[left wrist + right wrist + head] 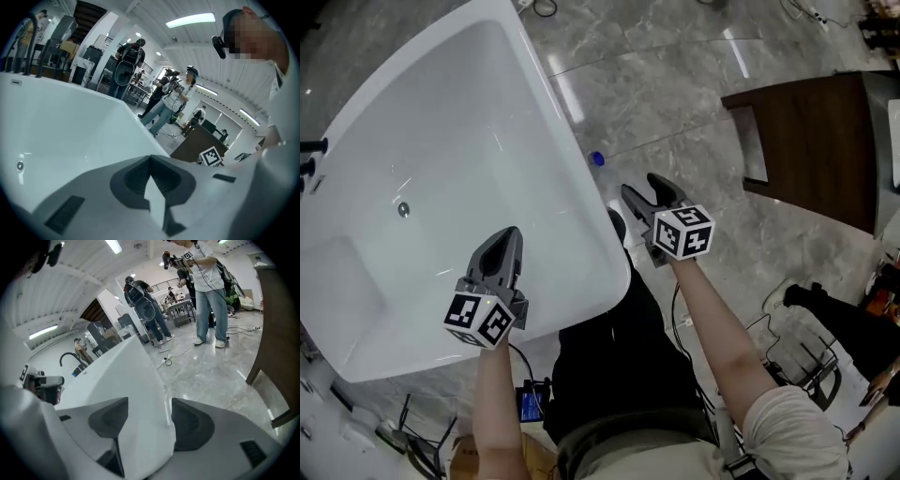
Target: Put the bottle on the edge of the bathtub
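Right claw (641,185) wide open, left claw (510,234) shut, both empty; might bump over blue-topped bottle (596,158) mid-frame beside bathtub (469,122)

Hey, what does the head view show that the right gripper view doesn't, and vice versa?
Only the head view: the bathtub drain and a blue-capped bottle just outside the rim. Only the right gripper view: people standing and the ceiling lights. Both: the bathtub's rim, the grey floor, the brown table and the right gripper with its jaws apart.
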`<state>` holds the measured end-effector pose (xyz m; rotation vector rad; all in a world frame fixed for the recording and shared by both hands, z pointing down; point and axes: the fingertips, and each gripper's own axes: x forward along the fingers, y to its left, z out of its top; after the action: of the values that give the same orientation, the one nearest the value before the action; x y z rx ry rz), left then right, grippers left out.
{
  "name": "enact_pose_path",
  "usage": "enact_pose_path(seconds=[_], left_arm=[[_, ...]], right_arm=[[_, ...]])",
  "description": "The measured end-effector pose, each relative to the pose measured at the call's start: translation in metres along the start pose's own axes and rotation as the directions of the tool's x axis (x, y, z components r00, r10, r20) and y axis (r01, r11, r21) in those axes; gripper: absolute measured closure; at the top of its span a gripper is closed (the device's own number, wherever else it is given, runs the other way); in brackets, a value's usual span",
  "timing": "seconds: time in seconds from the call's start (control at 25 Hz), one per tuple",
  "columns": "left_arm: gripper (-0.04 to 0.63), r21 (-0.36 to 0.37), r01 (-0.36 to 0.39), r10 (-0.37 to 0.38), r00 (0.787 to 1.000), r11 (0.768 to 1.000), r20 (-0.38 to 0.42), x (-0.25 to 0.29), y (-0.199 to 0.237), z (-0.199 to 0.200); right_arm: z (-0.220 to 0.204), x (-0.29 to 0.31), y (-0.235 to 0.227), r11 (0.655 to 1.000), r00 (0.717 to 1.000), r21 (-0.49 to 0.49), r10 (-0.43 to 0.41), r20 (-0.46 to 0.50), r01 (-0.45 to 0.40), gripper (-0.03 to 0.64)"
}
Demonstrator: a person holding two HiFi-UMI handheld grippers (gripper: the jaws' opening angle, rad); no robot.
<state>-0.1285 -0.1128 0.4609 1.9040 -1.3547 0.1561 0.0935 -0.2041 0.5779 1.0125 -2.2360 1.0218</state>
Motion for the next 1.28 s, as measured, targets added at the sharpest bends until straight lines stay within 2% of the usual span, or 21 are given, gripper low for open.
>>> enact_pose_path(seconds=[0.16, 0.28, 0.36, 0.48, 0.6, 0.72, 0.84, 0.96, 1.08, 1.12, 1.2, 1.28], left_arm=[[0.540, 0.054, 0.060, -0.060, 0.998, 0.997, -0.002, -0.048, -0.042, 0.023], [0.540, 0.071, 0.161, -0.162, 0.987, 0.984, 0.008, -0.082, -0.077, 0.047], [0.540, 0.098, 0.215, -0.217, 0.976, 0.972, 0.016, -0.105, -0.093, 0.060], [0.540, 0.112, 0.192, -0.199, 0.979, 0.975, 0.052, -0.150, -0.096, 0.070], [0.540, 0.114, 0.148, -0.161, 0.980, 0.982, 0.119, -0.195, -0.094, 0.082], [0.540, 0.112, 0.118, -0.136, 0.975, 0.987, 0.176, -0.234, -0.092, 0.089], [0.540, 0.110, 0.126, -0.147, 0.965, 0.986, 0.215, -0.264, -0.082, 0.094], [0.540, 0.106, 0.126, -0.149, 0.957, 0.986, 0.250, -0.285, -0.074, 0.095], [0.540, 0.105, 0.119, -0.144, 0.949, 0.987, 0.279, -0.299, -0.085, 0.099], [0.540, 0.114, 0.118, -0.145, 0.949, 0.987, 0.280, -0.305, -0.093, 0.102], [0.540, 0.144, 0.125, -0.161, 0.948, 0.982, 0.276, -0.317, -0.113, 0.108], [0.540, 0.165, 0.142, -0.184, 0.943, 0.976, 0.277, -0.331, -0.131, 0.111]], right_arm=[[0.028, -0.065, 0.065, 0.998, 0.998, -0.036, 0.056, 0.037, -0.054, 0.342], [0.045, -0.114, 0.117, 0.987, 0.993, -0.112, 0.118, 0.029, -0.114, 0.344], [0.048, -0.138, 0.157, 0.968, 0.986, -0.188, 0.169, -0.001, -0.167, 0.344], [0.039, -0.166, 0.224, 0.923, 0.961, -0.269, 0.270, -0.052, -0.274, 0.345], [0.035, -0.189, 0.276, 0.891, 0.933, -0.282, 0.356, -0.050, -0.355, 0.345], [0.027, -0.200, 0.309, 0.868, 0.921, -0.307, 0.380, -0.091, -0.389, 0.345], [0.026, -0.200, 0.341, 0.834, 0.910, -0.366, 0.399, -0.115, -0.412, 0.345], [0.029, -0.199, 0.367, 0.809, 0.899, -0.397, 0.420, -0.128, -0.434, 0.345], [0.037, -0.210, 0.386, 0.783, 0.884, -0.419, 0.450, -0.131, -0.460, 0.347], [0.042, -0.216, 0.392, 0.775, 0.880, -0.429, 0.459, -0.123, -0.464, 0.359], [0.052, -0.233, 0.404, 0.768, 0.879, -0.453, 0.468, -0.088, -0.454, 0.505], [0.055, -0.250, 0.415, 0.764, 0.882, -0.470, 0.466, -0.069, -0.441, 0.549]])
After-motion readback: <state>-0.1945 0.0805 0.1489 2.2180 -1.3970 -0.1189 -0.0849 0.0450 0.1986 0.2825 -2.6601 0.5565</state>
